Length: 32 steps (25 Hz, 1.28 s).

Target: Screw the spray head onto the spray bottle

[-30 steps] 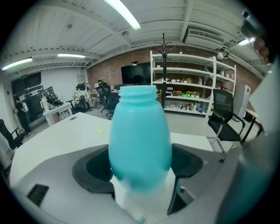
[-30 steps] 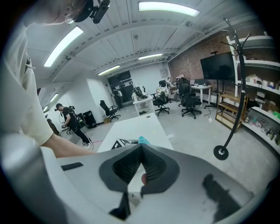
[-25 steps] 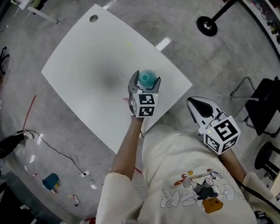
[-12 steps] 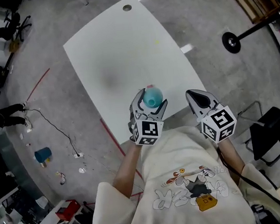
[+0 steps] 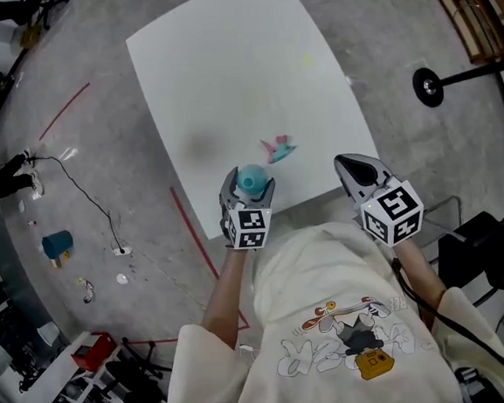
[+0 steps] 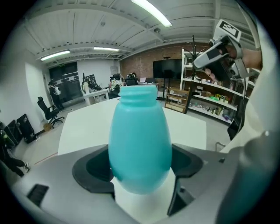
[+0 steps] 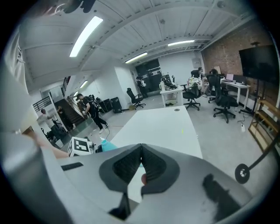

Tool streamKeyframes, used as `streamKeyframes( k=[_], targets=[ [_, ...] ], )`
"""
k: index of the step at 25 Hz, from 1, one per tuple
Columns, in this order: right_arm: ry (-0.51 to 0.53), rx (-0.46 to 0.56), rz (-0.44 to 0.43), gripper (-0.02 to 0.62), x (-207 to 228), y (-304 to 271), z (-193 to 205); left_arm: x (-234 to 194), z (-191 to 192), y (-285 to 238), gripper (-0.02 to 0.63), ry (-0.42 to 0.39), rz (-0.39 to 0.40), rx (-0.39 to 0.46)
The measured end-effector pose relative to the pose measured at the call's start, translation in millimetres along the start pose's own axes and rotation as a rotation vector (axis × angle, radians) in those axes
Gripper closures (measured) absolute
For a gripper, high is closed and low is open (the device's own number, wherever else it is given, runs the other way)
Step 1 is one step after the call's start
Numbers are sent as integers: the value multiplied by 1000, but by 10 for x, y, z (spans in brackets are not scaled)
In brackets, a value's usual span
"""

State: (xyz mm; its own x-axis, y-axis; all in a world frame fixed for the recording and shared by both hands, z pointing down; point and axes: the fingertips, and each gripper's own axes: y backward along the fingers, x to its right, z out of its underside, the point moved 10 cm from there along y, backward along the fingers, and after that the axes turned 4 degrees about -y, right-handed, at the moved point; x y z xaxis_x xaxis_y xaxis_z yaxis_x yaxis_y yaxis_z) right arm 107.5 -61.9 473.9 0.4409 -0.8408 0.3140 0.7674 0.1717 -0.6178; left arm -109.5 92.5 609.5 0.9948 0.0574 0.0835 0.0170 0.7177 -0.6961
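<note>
Bottle [image 6: 140, 135] likely light, slick plastic, clamped at belly in left gripper [image 5: 249, 184]; right gripper [image 5: 345, 165] clenched empty, spray head [image 5: 278, 148] untouched.

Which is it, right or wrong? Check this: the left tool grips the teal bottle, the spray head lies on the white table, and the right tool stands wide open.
Wrong on one point: the right tool is shut, jaws pressed together, as the right gripper view shows. The rest holds: the left tool grips the teal bottle and the spray head lies on the white table.
</note>
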Motion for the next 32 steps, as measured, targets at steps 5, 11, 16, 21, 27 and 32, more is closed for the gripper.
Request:
streamKeyframes(
  k=[5, 11, 16, 21, 27, 32],
  targets=[
    [19, -46, 34, 589, 1, 5, 84, -73, 241, -205, 209, 3, -24, -2],
    [11, -74, 53, 589, -54, -29, 144, -52, 248, -324, 209, -25, -16, 45],
    [32, -90, 40, 589, -203, -155, 140, -68, 312, -326, 209, -28, -24, 139],
    [47, -101, 39, 589, -301, -179, 125, -26, 392, -321, 208, -38, -42, 225],
    [91, -131, 37, 589, -412, -217, 89, -34, 439, -317, 207, -50, -47, 302],
    [90, -124, 26, 589, -480, -343, 82, -68, 441, -302, 209, -62, -26, 323]
  ],
)
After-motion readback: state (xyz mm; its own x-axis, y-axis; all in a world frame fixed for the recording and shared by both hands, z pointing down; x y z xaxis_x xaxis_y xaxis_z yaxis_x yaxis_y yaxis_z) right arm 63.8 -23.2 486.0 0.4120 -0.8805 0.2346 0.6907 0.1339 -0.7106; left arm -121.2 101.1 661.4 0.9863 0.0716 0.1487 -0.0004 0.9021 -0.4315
